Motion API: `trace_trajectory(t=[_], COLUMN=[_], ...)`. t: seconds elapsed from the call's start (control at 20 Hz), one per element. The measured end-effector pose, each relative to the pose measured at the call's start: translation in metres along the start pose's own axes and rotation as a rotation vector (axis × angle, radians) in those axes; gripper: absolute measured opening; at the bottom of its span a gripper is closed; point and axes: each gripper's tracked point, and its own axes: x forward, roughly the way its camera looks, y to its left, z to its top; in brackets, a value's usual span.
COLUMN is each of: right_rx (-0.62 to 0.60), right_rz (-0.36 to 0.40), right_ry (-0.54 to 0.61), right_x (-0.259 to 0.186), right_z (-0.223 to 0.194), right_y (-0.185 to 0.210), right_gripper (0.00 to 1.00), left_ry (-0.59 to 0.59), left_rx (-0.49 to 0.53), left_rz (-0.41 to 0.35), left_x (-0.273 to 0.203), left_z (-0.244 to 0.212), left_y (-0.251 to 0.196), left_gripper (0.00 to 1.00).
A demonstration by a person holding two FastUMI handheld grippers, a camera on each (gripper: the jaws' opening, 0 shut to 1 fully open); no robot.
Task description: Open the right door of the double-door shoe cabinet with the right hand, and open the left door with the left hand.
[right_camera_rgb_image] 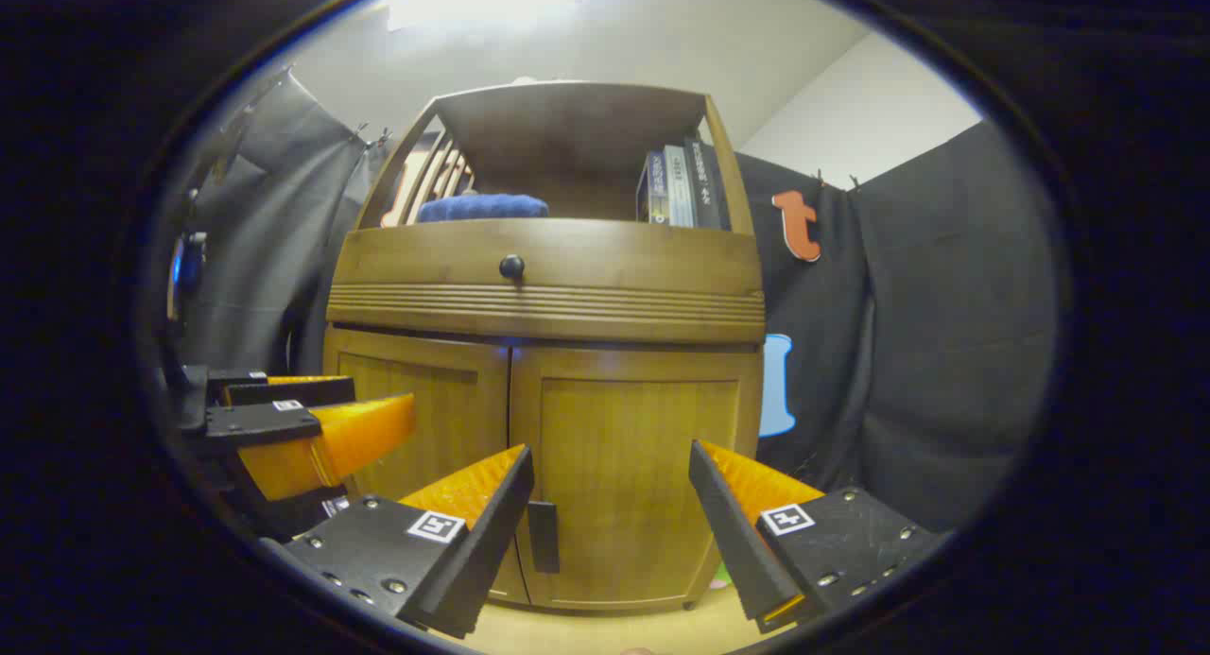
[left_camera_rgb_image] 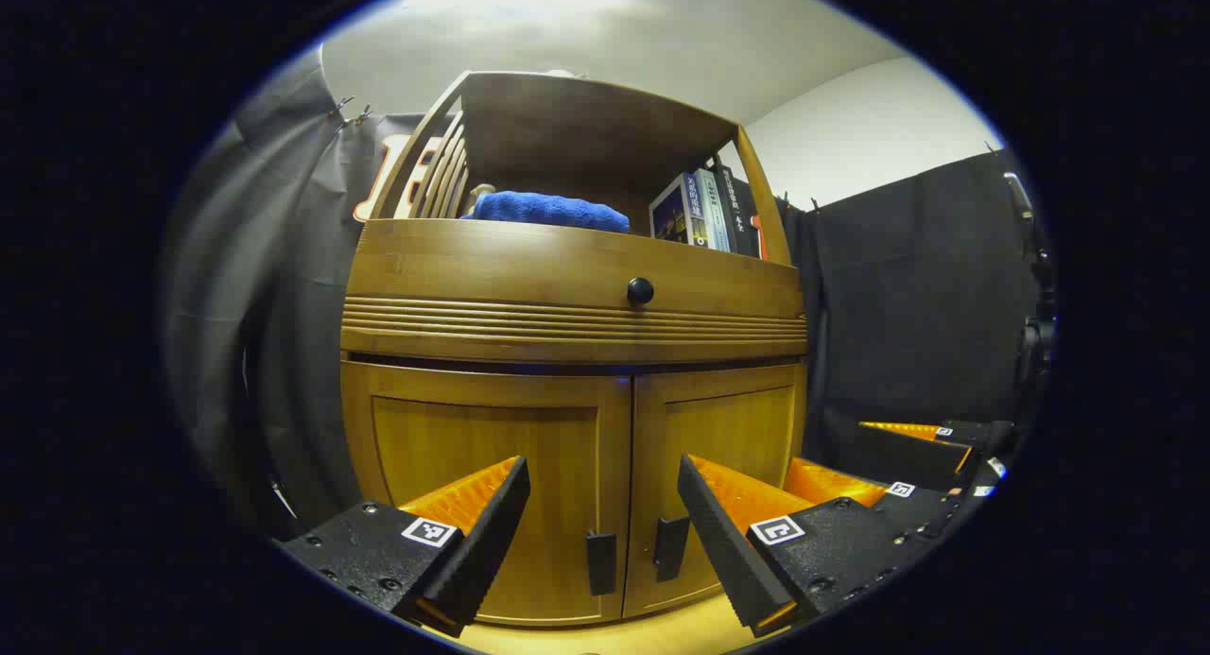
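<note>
Presently, left gripper view. Item: left gripper (left_camera_rgb_image: 603,504), fingers spread wide and grasping nothing, set low in front of the shoe cabinet (left_camera_rgb_image: 577,371). The gap between its fingers frames the seam where the two doors meet, a placement that judges well for reaching the left door's handle (left_camera_rgb_image: 600,562), a small dark vertical tab just beside the seam. Left door (left_camera_rgb_image: 487,504): honey-coloured wood, recessed panel, closed flush. Right door (left_camera_rgb_image: 723,485): same make, closed, with its own dark handle (left_camera_rgb_image: 670,547) just across the seam. Above both: a ribbed band and a drawer front with a round dark knob (left_camera_rgb_image: 640,291). Open shelf on top holds a folded blue towel (left_camera_rgb_image: 548,210) and a row of books (left_camera_rgb_image: 704,211). Right gripper (left_camera_rgb_image: 931,447) shows at the right edge, farther off, near the cabinet's side.

Right gripper view. Item: right gripper (right_camera_rgb_image: 610,504), fingers likewise parted and empty, squared on the right door (right_camera_rgb_image: 633,475), probably staged for its handle (right_camera_rgb_image: 543,537), which stands just beside its near finger. Doors shut; the seam runs unbroken. Left door (right_camera_rgb_image: 425,419) is partly hidden behind the left gripper (right_camera_rgb_image: 312,428) at the left edge; its finger spacing is hard to judge from this angle. Cabinet stands upright on a pale wooden floor (right_camera_rgb_image: 605,627), against the black cloth wall.
</note>
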Motion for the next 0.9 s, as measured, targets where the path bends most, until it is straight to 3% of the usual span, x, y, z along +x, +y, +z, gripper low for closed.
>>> trace_trajectory(t=[0.05, 0.1, 0.85, 0.9], right_rx=[0.006, 0.013, 0.003, 0.004], right_rz=[0.005, 0.009, 0.03, 0.036], right_ry=[0.015, 0.027, 0.157, 0.168], right_x=[0.006, 0.011, 0.072, 0.073], right_z=[-0.007, -0.014, -0.081, -0.087], right_y=[0.003, 0.006, 0.031, 0.032], right_gripper=[0.93, 0.98, 0.98, 0.94], left_ry=[0.0, 0.001, 0.047, 0.048], left_rx=[0.004, 0.007, 0.025, 0.024], left_rz=[0.005, 0.011, 0.117, 0.122], left_x=[0.0, 0.0, 0.006, 0.007], left_z=[-0.001, -0.002, -0.029, -0.03], left_y=[0.005, 0.009, 0.071, 0.073], left_gripper=[0.96, 0.96, 0.97, 0.97])
